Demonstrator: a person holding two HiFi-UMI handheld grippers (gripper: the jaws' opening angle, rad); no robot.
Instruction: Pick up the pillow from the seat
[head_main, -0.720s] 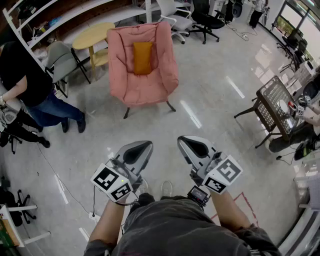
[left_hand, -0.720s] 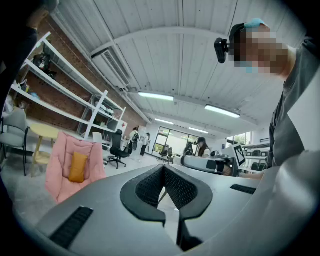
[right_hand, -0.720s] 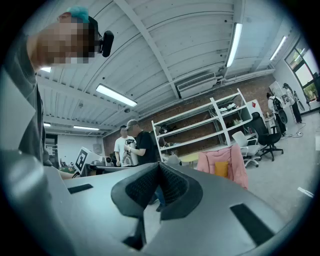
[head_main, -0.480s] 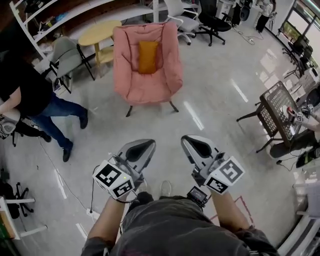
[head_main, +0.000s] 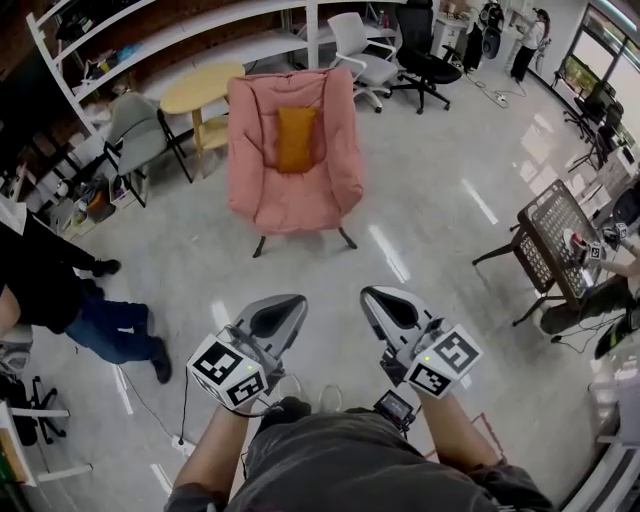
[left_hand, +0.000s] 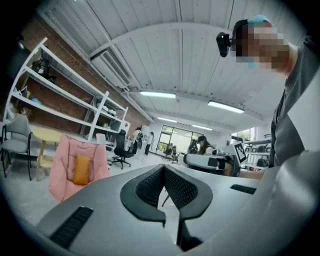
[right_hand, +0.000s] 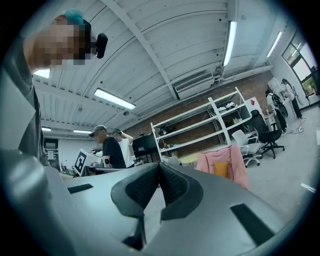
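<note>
An orange pillow (head_main: 295, 139) leans upright against the back of a pink padded chair (head_main: 295, 190) across the floor ahead. It shows small in the left gripper view as the pillow (left_hand: 81, 169) on the chair (left_hand: 62, 170), and in the right gripper view as the pillow (right_hand: 221, 169) on the chair (right_hand: 241, 170). My left gripper (head_main: 291, 303) and right gripper (head_main: 368, 296) are held level close to my body, far short of the chair. Both are shut with nothing between the jaws.
A person in dark top and jeans (head_main: 60, 300) stands at the left. A yellow round table (head_main: 200, 88) and grey chair (head_main: 135, 125) sit left of the pink chair. Office chairs (head_main: 365, 45) stand behind it. A black mesh side table (head_main: 548, 235) is at the right. A cable (head_main: 150, 400) runs on the floor.
The view has shifted so the pink chair sits slightly lower and nearer. The person at the left has walked toward the lower left. Both grippers stay shut and side by side.
</note>
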